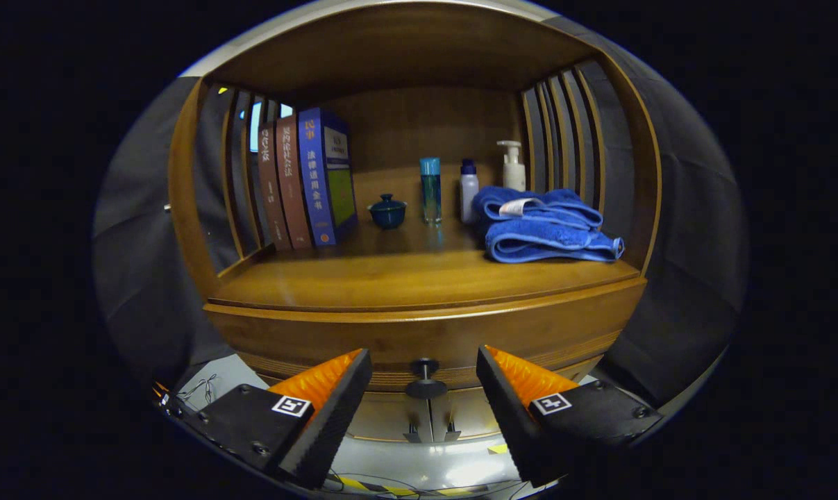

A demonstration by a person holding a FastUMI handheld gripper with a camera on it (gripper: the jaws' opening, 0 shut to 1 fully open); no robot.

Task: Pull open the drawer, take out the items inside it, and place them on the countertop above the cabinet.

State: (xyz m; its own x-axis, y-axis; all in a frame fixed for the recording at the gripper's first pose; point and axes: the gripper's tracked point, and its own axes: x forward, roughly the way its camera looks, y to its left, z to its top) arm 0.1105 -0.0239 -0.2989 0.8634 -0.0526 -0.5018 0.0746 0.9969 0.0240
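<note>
A wooden cabinet fills the scene, and its drawer front (425,333) is closed. A dark round knob (425,378) sticks out from the drawer's lower middle. My gripper (424,371) is open, its black and orange fingers (339,399) standing on either side of the knob without touching it. The knob lies between the fingertips and a little ahead of them. Above the drawer runs the wooden countertop (419,278). The drawer's inside is hidden.
On the countertop stand three books (307,180) at the left, a dark blue lidded cup (388,210), a blue bottle (430,189), a white bottle (468,189), a pump bottle (512,167) and folded blue towels (547,226). Slatted sides and a top panel enclose the shelf.
</note>
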